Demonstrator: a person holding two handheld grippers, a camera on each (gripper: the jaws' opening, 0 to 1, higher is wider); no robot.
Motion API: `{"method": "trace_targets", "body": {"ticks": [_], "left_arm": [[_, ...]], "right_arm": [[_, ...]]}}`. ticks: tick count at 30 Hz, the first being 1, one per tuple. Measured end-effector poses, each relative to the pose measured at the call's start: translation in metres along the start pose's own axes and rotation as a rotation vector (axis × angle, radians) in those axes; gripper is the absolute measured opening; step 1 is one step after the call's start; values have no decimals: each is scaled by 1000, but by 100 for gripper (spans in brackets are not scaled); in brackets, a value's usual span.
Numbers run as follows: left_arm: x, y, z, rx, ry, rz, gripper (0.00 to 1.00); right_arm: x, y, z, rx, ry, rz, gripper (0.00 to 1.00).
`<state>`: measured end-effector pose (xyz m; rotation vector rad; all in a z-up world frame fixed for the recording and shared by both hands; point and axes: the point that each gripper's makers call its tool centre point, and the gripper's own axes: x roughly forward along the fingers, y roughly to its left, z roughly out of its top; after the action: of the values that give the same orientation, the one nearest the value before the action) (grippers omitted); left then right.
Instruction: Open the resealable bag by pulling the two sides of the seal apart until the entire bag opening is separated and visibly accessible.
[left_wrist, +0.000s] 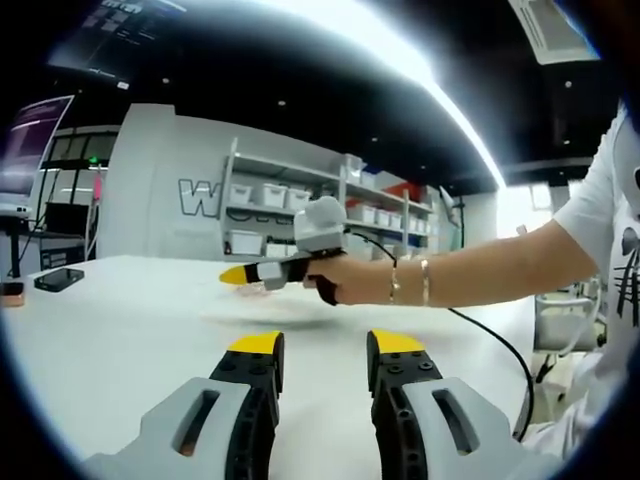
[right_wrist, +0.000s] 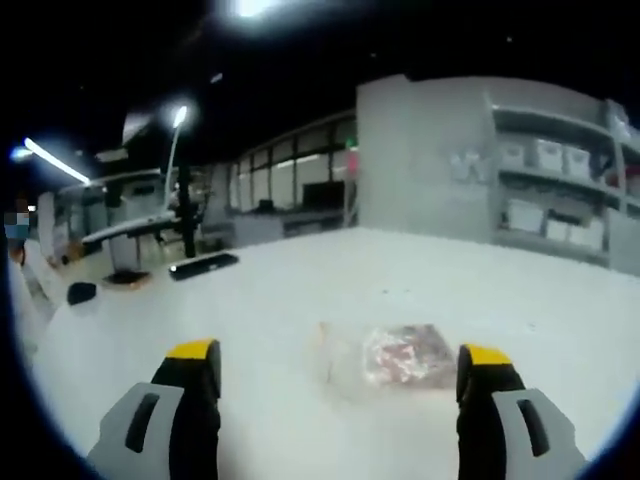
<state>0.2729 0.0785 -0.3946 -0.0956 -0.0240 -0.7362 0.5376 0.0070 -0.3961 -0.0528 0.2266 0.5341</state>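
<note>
White table (left_wrist: 120, 330) seen in the left gripper view, one left gripper (left_wrist: 325, 350) low over it, jaws spread with nothing between them. One right gripper (left_wrist: 262, 272) is seen held by a hand (left_wrist: 345, 278) above the table, well ahead; its yellow tips appear close together from this angle, though that cannot be judged here. One dark phone (left_wrist: 58, 279) lies far left. The bag is not made out here, only a faint blur under the right gripper. Risk judged: left gripper is well apart from the bag, so a one-sided pull would just drag the bag across the table.

In the right gripper view, one clear bag (right_wrist: 385, 358) with reddish contents lies flat on the table (right_wrist: 300, 290), just ahead, between the spread jaws and nearer the right-hand one; nothing is pinched. One dark flat device (right_wrist: 203, 264) and one small dark object (right_wrist: 81, 293) lie far back left. Seal edge cannot be told, picture blurred. Risks judged: film is thin and flat, so both layers could be pinched together and the seal kept shut; contents could spill if it is jerked open.
</note>
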Motion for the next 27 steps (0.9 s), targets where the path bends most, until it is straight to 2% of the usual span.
{"method": "trace_targets", "body": {"ticks": [6,12,21,27], "left_arm": [[0,2,1,3,-5,9,37],[-1,4,2,9,-16,22,43],[0,13,4,20,-28,82,69],[-1,25,6,12,-36,158,89]], "right_arm": [[-15,0,1,-10,-22,-12,100],[-32,-4,-2,26,-39,-22,100],[-57,-18,-5,66,-61,-54,100],[-69,-26,-4,84,-78,-75,100]]}}
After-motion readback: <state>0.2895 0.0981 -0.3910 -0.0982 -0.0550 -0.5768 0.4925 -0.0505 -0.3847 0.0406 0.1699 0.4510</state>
